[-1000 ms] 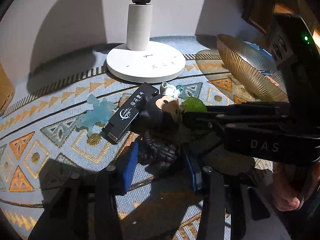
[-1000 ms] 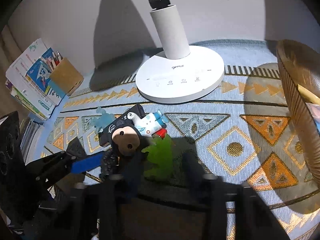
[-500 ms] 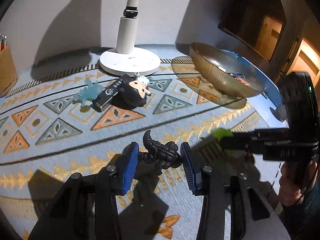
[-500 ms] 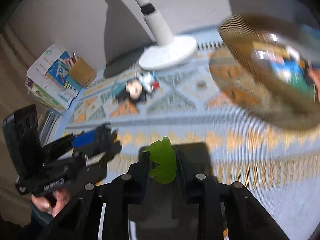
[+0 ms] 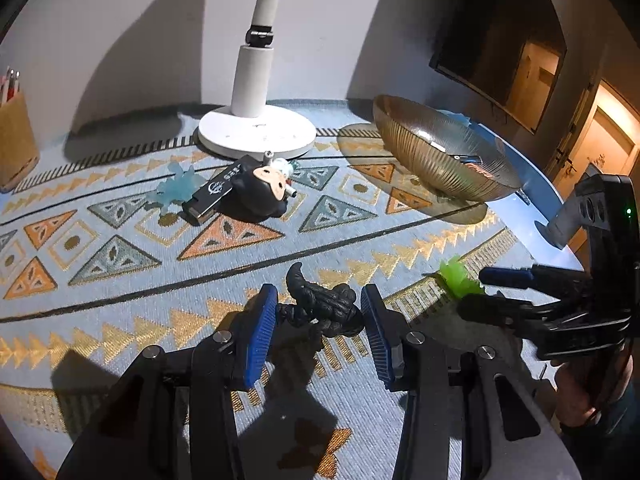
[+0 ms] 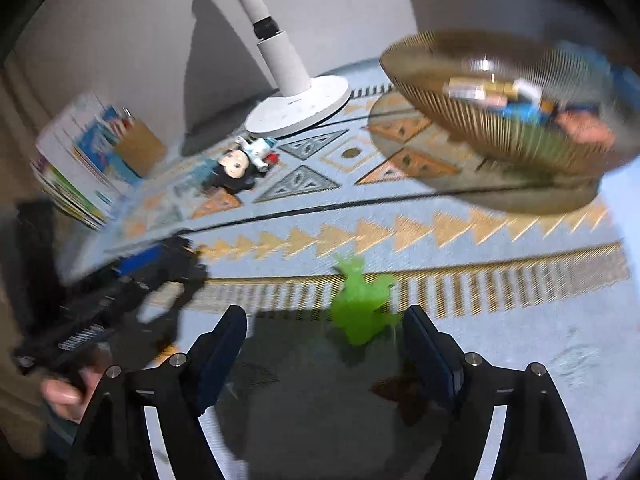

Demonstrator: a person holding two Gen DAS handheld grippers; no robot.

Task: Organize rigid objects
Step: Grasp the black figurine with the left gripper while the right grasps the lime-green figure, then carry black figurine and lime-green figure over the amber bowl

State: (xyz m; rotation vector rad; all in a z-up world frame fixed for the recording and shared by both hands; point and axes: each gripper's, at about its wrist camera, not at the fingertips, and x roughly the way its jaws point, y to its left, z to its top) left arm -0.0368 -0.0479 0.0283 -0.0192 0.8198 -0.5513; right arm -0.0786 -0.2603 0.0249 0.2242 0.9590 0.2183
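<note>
1. The table under your tongs carries a patterned mat in blue, orange and gold; its bare blue edge shows at the right of the left wrist view.
2. A white lamp stands on its round base at the far side of the mat, against the wall.
3. A ribbed gold bowl sits right of the lamp, with several items inside; the right wrist view of them is too blurred to identify.
4. A pen holder stands at the far left, with stacked books beside it in the right wrist view.
5. Your left tongs hold the black scorpion figure between the blue pads. Whether it clears the mat cannot be told.
6. Your right tongs are spread wide. The green figure sits between the fingers, touching neither; whether it rests on the mat is unclear from the blur.
7. A cluster lies in front of the lamp base: a black-haired doll head, a black box with white print leaning against it, a pale blue snowflake piece to the left, and a small white figure touching the doll.
</note>
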